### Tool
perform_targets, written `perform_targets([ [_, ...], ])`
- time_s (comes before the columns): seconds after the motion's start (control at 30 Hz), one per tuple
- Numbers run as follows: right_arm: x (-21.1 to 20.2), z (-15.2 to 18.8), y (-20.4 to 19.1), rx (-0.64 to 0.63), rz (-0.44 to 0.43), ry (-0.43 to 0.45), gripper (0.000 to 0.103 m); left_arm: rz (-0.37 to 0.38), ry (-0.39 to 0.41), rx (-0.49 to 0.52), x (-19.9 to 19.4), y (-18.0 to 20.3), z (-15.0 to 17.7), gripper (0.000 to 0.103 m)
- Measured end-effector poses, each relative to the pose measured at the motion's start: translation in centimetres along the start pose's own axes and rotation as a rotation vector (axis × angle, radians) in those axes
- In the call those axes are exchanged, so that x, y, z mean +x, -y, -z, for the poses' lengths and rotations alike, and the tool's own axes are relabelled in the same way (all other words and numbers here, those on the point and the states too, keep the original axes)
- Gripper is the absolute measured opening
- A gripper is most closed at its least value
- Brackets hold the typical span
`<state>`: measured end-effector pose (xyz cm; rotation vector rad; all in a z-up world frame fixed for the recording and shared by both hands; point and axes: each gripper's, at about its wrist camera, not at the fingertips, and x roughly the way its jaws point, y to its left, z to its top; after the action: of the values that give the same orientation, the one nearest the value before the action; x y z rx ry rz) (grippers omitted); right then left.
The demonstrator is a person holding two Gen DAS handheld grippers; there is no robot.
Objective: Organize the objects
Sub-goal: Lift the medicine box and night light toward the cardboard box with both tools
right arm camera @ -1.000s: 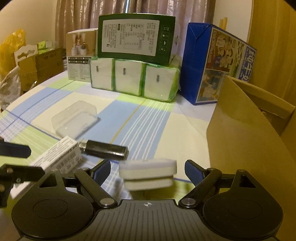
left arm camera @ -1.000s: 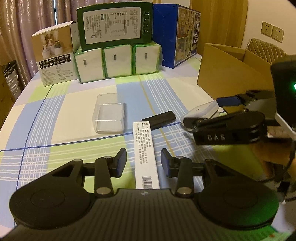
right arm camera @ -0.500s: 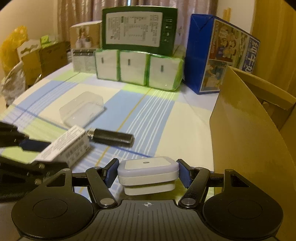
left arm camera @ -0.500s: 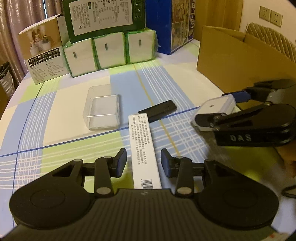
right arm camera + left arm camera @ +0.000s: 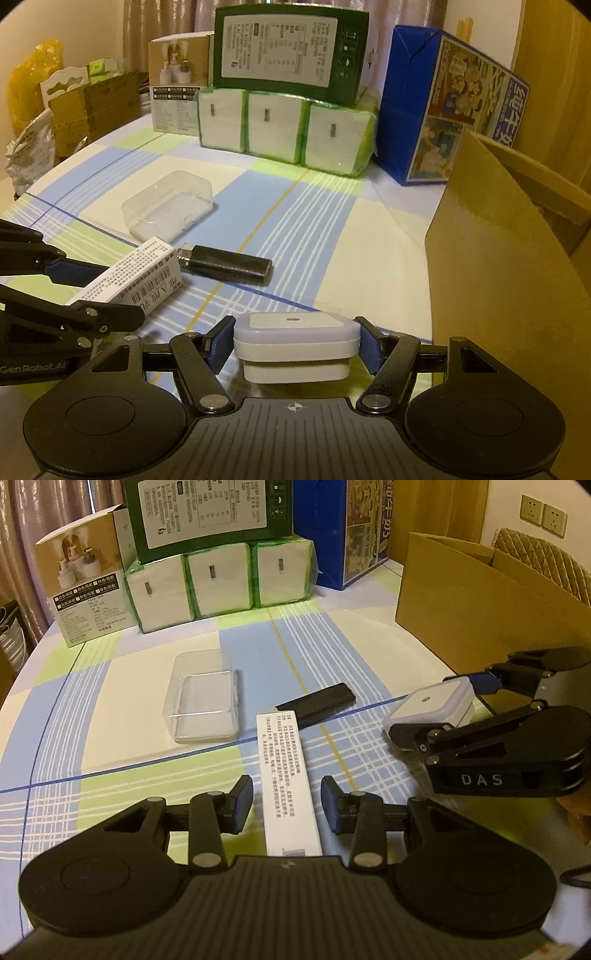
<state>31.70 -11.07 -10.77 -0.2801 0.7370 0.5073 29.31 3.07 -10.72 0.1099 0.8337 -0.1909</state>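
Near end of the long white box (image 5: 290, 786) disappears behind the gripper body at lower centre; its print's too tiny to read.

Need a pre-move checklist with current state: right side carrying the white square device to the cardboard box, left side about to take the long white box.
1. Right gripper jaws touch both sides of the white square device: ok.
2. Device lifted clear of the table: cannot tell.
3. Cardboard box top open to receive it: ok.
4. Left gripper jaws straddle the long white box, gaps both sides, not closed: ok.
5. Black lighter lies by the long white box's far end; contact cannot tell.
6. Clear plastic case away from both grippers: ok.
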Motion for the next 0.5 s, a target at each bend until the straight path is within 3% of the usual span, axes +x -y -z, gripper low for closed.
perform_targets([
  [0.17, -0.1, -0.4, 0.1, 0.034, 0.002, -0.007, 0.063, 0.004, -0.008, -0.013, 0.7, -0.2, -0.2, 0.034],
  [0.3, -0.2, -0.4, 0.0, 0.043, 0.002, -0.011, 0.063, 0.0, -0.037, -0.044, 0.9, -0.6, -0.1, 0.022],
  [0.5, -0.9, -0.7, 0.3, 0.081, 0.009, 0.006, 0.063, 0.012, -0.044, -0.114, 0.6, -1.6, -0.1, 0.021],
])
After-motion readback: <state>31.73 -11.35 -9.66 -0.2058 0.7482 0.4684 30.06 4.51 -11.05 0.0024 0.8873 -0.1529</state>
